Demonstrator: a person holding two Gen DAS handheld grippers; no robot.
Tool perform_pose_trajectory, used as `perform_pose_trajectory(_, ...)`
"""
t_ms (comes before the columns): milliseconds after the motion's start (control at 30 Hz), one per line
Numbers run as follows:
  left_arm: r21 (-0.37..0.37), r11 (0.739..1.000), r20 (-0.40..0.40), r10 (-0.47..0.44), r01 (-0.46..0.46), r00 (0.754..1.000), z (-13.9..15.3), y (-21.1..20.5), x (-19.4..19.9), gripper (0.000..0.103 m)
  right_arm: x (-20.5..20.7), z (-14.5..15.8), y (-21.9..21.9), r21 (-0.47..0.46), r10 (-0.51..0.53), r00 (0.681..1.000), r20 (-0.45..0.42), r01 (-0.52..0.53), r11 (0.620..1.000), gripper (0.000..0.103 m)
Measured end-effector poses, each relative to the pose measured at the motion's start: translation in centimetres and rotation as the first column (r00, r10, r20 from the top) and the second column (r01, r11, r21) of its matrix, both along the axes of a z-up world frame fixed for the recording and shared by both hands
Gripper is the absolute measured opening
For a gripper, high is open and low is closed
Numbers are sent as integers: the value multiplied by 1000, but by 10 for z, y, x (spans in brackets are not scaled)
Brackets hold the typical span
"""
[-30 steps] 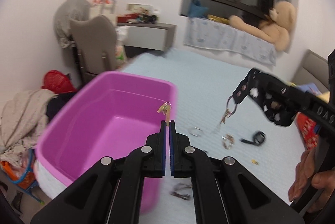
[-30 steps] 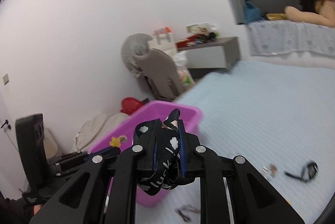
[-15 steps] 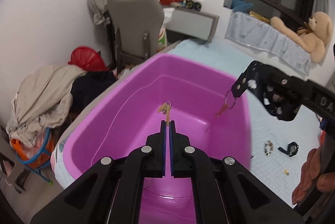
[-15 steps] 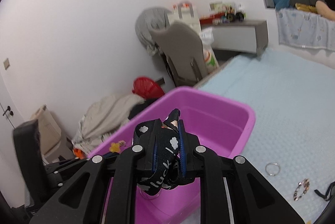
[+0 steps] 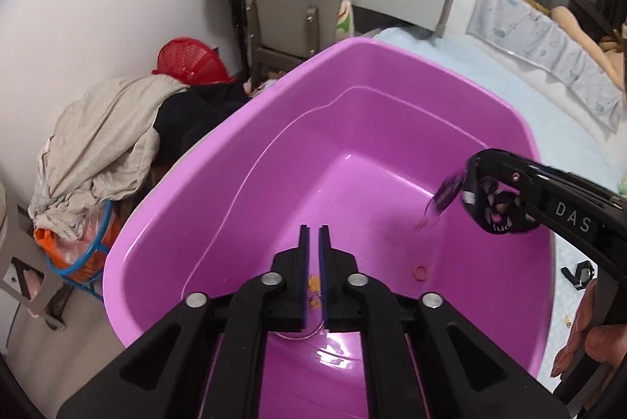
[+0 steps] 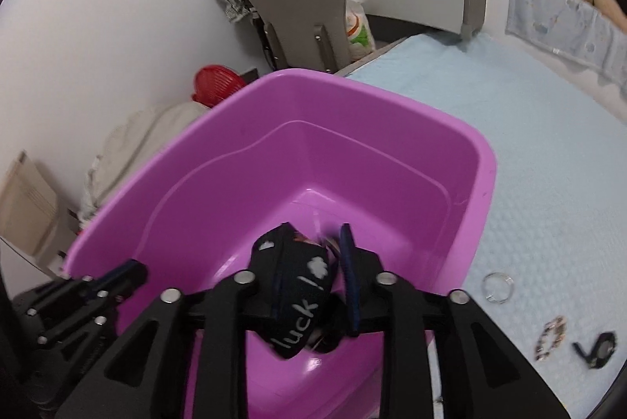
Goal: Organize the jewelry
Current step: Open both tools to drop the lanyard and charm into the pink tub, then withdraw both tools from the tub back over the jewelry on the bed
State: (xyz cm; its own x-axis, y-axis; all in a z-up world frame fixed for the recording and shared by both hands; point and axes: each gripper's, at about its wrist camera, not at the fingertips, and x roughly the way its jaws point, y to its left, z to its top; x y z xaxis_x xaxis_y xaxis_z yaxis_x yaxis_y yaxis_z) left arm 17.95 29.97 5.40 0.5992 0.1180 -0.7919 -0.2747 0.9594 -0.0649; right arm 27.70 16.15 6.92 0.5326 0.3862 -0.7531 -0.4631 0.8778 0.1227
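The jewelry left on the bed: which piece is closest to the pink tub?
The plain silver ring. It lies on the blue bedspread nearest the pink tub; the beaded bracelet and the black watch lie farther out.

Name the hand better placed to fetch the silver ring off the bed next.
Right, probably. The silver ring lies on the bed just beyond the tub on its side, while the left tool points into the tub's far side.

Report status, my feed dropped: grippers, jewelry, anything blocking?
Both grippers, left and right, just opening over the purple tub. Black strap slipping free. Ring on bed. Nothing blocking.
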Motion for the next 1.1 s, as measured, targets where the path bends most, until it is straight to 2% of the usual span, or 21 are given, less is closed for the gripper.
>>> perform_pose_trajectory(33,-3,1000,-11,10,-11,1000,-2,2,0,41,0,0,1,-9,0,1000,10,0,1000,44)
perform_pose_trajectory(67,-1,1000,-11,22,-22,1000,-2,3,-1,57,-1,0,1,-13,1,1000,19,-1,1000,46)
perform_pose_trajectory(100,7,999,-1,37,-37,999,-1,5,-3,80,-2,0,1,-15,3,1000,26,-2,1000,48)
perform_pose_trajectory(133,25,998,28,55,-55,998,2,6,-8,80,-3,0,1,-22,3,999,33,-3,1000,49)
perform_pose_trajectory(200,45,997,30,58,-60,998,5,4,-8,80,-5,0,-1,-26,4,999,38,-3,1000,49)
perform_pose_trajectory(433,41,997,27,62,-63,998,7,2,-12,80,-5,0,-13,5,-8,1000,17,8,1000,49)
perform_pose_trajectory(1100,60,996,39,68,-70,997,20,-10,-29,80,-30,16,-30,43,-10,999,34,8,999,51)
